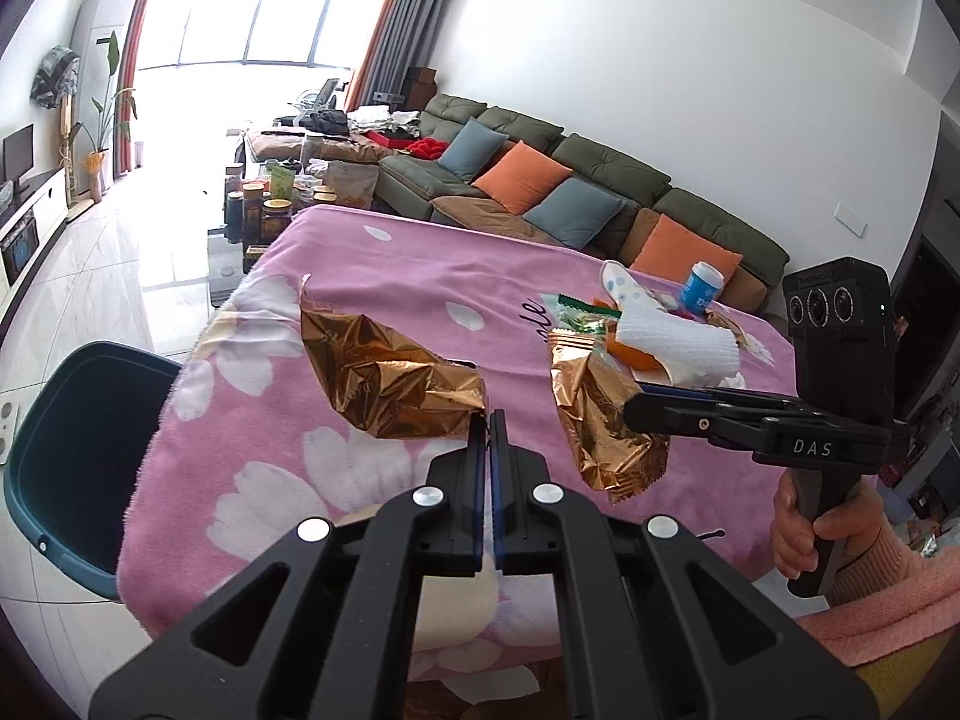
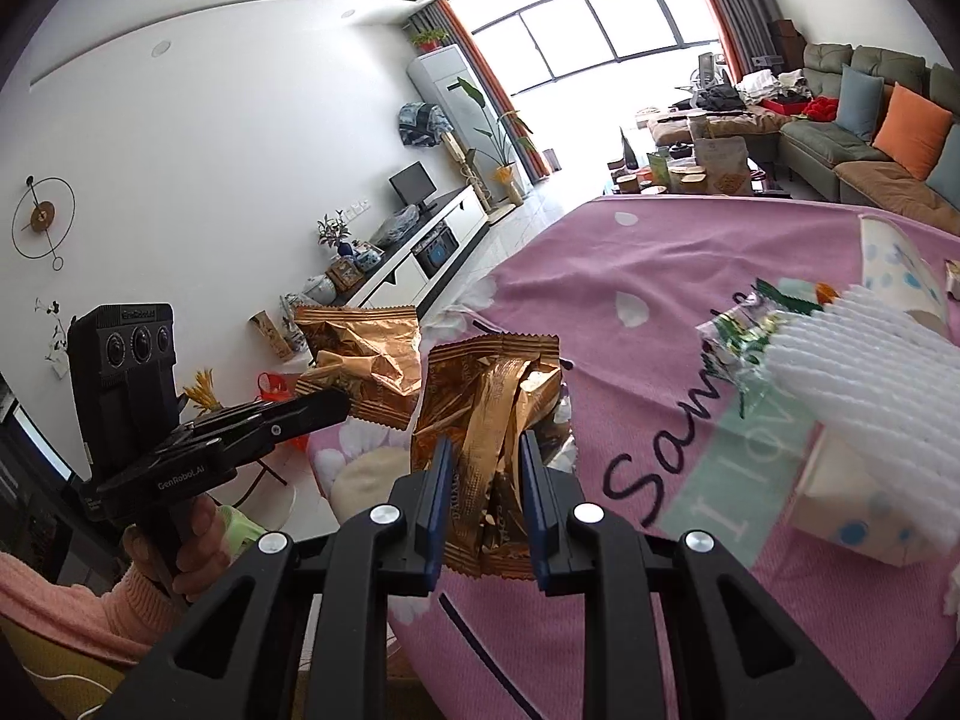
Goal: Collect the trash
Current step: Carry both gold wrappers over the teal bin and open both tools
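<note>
Your left gripper (image 1: 487,420) is clenched on the corner of one gold foil wrapper (image 1: 390,378), held above the pink flowered blanket (image 1: 420,276) near its left edge. Just past that edge, lower left, the teal bin (image 1: 72,456) stands on the pale tiled floor with its mouth open toward you — the floor beyond it looks free up to the window. Your right gripper (image 2: 483,450) grasps a second gold wrapper (image 2: 486,414) between its blue pads, lifted off the blanket; in the left view it hangs beside the first, apart from it.

The blanket covers the whole work surface, white petals and dark lettering printed on it. Behind it runs a green sofa (image 1: 600,162) with four cushions in view — two orange, two blue.

Count two gold wrappers, both in your jaws. Still on the blanket at the far right: one white foam net (image 1: 684,342), one green wrapper (image 1: 576,318), one dotted paper cup (image 1: 624,285), one blue-and-white bottle (image 1: 699,288), one orange piece (image 1: 630,357).
</note>
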